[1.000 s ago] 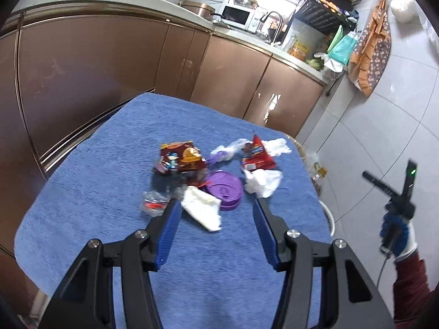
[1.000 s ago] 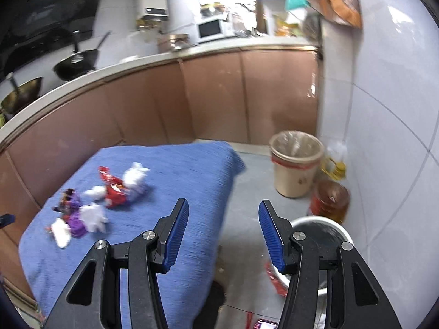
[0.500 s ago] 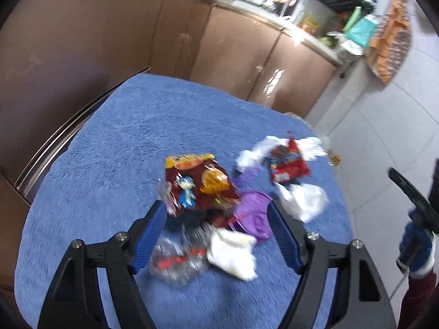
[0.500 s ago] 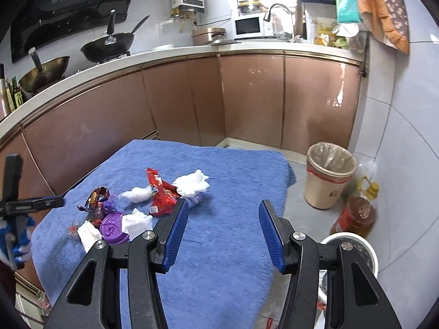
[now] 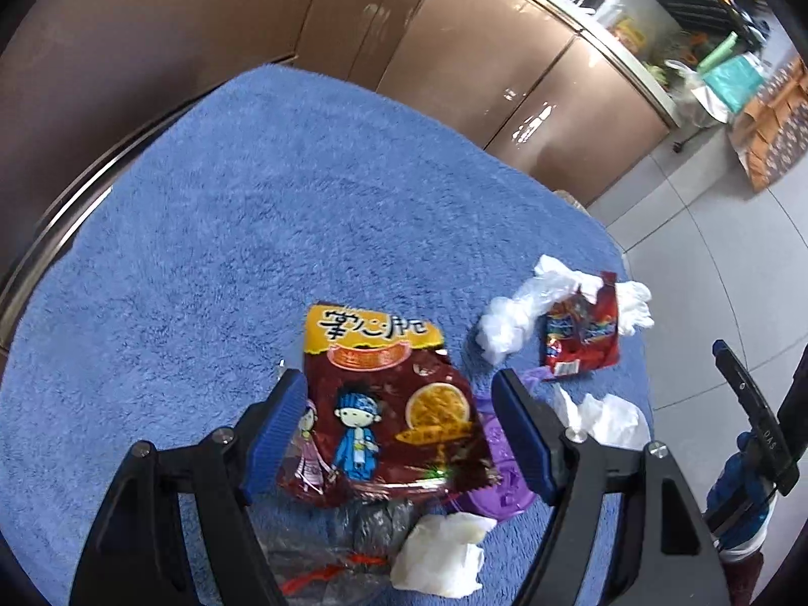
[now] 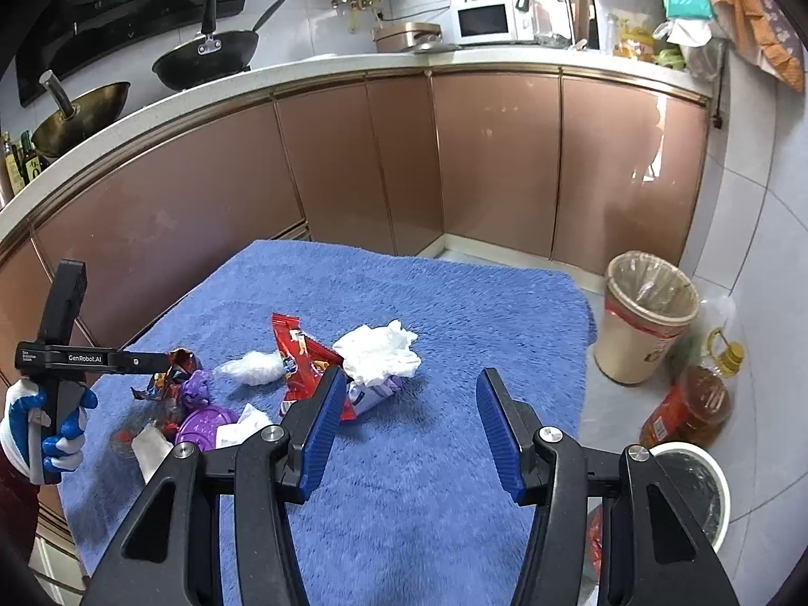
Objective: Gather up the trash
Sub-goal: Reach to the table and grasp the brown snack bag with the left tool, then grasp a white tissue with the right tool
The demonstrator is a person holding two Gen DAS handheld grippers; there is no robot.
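A dark red snack bag [image 5: 389, 404] lies on the blue towel-covered table [image 5: 227, 202]. My left gripper [image 5: 399, 384] is open, one finger on each side of the bag and neither pad pressing it. Around the bag lie a purple lid [image 5: 500, 474], a red wrapper [image 5: 581, 338], a clear wrapper [image 5: 328, 560] and crumpled white tissues [image 5: 444, 555]. My right gripper [image 6: 410, 376] is open over bare towel with nothing between its fingers. A large tissue [image 6: 379, 353] and the red wrapper [image 6: 303, 358] lie just left of it.
A lined trash bin [image 6: 646, 323] stands on the floor past the table's right edge. Beside it are an oil bottle [image 6: 702, 394] and a white bucket [image 6: 692, 485]. Brown kitchen cabinets [image 6: 495, 161] run behind the table.
My left gripper has moved forward and down over the trash pile, its jaws wider, and now straddles the snack bag. The right view has swung left from the floor toward the table.
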